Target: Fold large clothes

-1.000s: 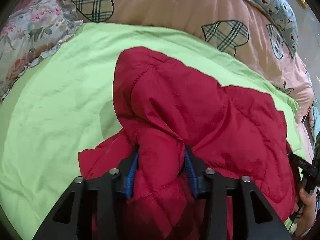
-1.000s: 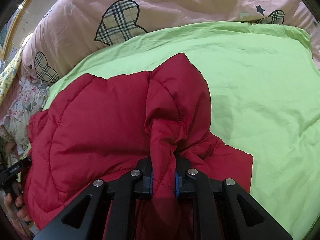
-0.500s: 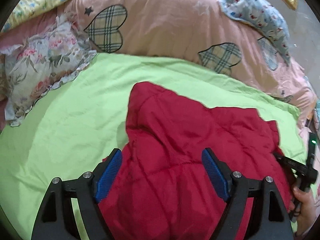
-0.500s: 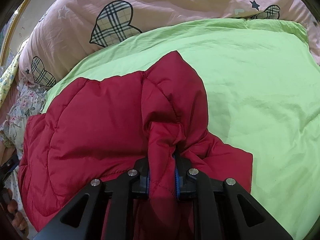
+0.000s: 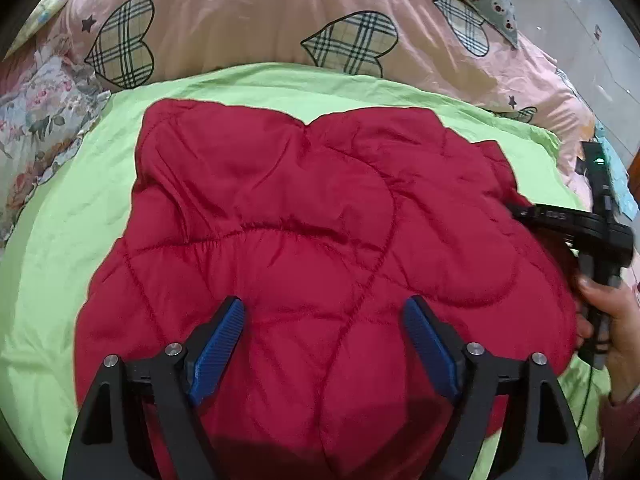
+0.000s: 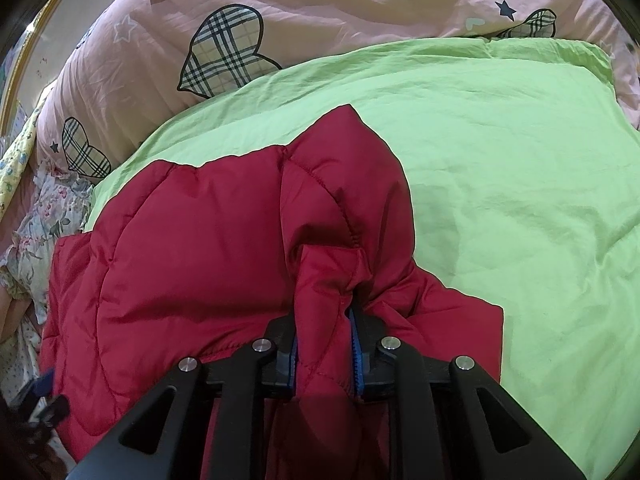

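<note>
I am working over the puffy red quilted jacket [image 5: 320, 232], which is lying in a loose heap on the lime-green bedsheet [image 5: 56, 240], just in front of the pink duvet with plaid hearts [image 5: 248, 16]; I am placing everything by that jacket. At its left side my left gripper [image 5: 322, 344] is hovering with its blue-padded fingers [image 5: 218, 346] spread wide and nothing between them but the padded surface below. Toward the jacket's right edge my right gripper [image 6: 324, 354] is pinching a bunched fold of the red fabric, and its jaws are opening, though the fold is sitting between the pads and I am judging it as gripped for now. The jacket looks light, soft and springy to me, with a smooth shell that is probably slippery, so I am expecting folds to puff back up and slide. I am judging that the stitched seam lines and the gathered hem [image 5: 256, 230] are giving the firmest hold, since there the filling is thinnest, and that each hand should be taking one side edge.
</note>
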`<action>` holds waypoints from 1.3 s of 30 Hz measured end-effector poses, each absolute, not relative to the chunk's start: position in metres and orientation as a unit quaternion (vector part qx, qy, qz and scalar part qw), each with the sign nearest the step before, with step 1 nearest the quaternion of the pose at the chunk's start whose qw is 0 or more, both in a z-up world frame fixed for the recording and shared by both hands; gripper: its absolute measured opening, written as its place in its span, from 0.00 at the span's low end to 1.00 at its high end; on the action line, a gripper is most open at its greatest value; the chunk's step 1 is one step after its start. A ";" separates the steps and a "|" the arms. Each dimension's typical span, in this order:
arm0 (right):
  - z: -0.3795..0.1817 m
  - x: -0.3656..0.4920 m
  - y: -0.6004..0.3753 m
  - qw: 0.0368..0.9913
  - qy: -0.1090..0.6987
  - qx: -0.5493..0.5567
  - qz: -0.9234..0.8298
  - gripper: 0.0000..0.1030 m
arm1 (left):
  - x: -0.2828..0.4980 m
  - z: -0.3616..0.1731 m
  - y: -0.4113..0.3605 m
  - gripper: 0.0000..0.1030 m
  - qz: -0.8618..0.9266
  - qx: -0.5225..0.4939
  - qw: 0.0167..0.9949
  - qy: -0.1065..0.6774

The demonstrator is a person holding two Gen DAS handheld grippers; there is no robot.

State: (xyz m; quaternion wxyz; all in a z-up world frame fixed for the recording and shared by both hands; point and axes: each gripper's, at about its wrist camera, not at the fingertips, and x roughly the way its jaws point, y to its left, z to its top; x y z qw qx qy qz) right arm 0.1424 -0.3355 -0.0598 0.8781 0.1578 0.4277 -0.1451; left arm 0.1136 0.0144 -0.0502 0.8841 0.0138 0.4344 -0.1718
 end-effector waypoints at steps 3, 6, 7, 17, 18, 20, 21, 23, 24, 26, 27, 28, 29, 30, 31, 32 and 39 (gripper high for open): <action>-0.051 0.139 -0.329 0.880 0.428 0.145 -0.149 0.33 | 0.120 -0.054 0.020 0.80 -0.169 -0.006 0.883 0.437; -0.030 0.126 -0.318 0.894 0.404 0.139 -0.135 0.58 | 0.124 -0.057 0.019 0.80 -0.169 -0.007 0.884 0.437; -0.024 0.121 -0.315 0.899 0.395 0.135 -0.132 0.60 | 0.124 -0.058 0.018 0.80 -0.169 -0.006 0.884 0.436; 0.008 0.090 -0.277 0.923 0.358 0.086 -0.109 0.66 | 0.138 -0.068 0.012 0.81 -0.162 0.004 0.883 0.440; 0.011 0.085 -0.274 0.927 0.349 0.075 -0.115 0.66 | 0.139 -0.069 0.012 0.81 -0.162 0.004 0.883 0.441; 0.023 0.070 -0.273 0.938 0.312 0.064 -0.136 0.65 | 0.140 -0.070 0.012 0.81 -0.162 0.004 0.882 0.442; 0.029 0.065 -0.273 0.941 0.301 0.072 -0.136 0.65 | 0.142 -0.070 0.012 0.81 -0.162 0.004 0.882 0.442; 0.044 0.057 -0.274 0.948 0.282 0.088 -0.117 0.65 | 0.144 -0.071 0.013 0.81 -0.162 0.005 0.882 0.443; 0.051 0.056 -0.272 0.950 0.281 0.086 -0.102 0.65 | 0.144 -0.071 0.013 0.81 -0.161 0.004 0.882 0.443; 0.054 0.061 -0.265 0.950 0.294 0.081 -0.075 0.66 | 0.144 -0.071 0.012 0.81 -0.157 -0.002 0.882 0.445; 0.051 0.068 -0.262 0.947 0.306 0.087 -0.055 0.66 | 0.144 -0.071 0.012 0.81 -0.156 -0.003 0.882 0.445; 0.045 0.072 -0.260 0.943 0.318 0.094 -0.042 0.66 | 0.145 -0.071 0.012 0.81 -0.156 -0.003 0.882 0.445; 0.038 0.080 -0.258 0.937 0.334 0.097 -0.031 0.66 | 0.146 -0.072 0.011 0.81 -0.155 -0.003 0.882 0.446; 0.026 0.087 -0.254 0.929 0.356 0.095 -0.026 0.66 | 0.147 -0.072 0.011 0.81 -0.155 -0.004 0.881 0.447; 0.013 0.096 -0.250 0.921 0.378 0.087 -0.026 0.66 | 0.147 -0.072 0.011 0.81 -0.154 -0.004 0.880 0.448; 0.001 0.104 -0.247 0.915 0.395 0.080 -0.026 0.66 | 0.148 -0.071 0.011 0.81 -0.154 -0.005 0.880 0.450; -0.063 0.149 -0.243 0.887 0.454 0.032 -0.074 0.69 | 0.155 -0.071 0.009 0.81 -0.142 -0.014 0.878 0.458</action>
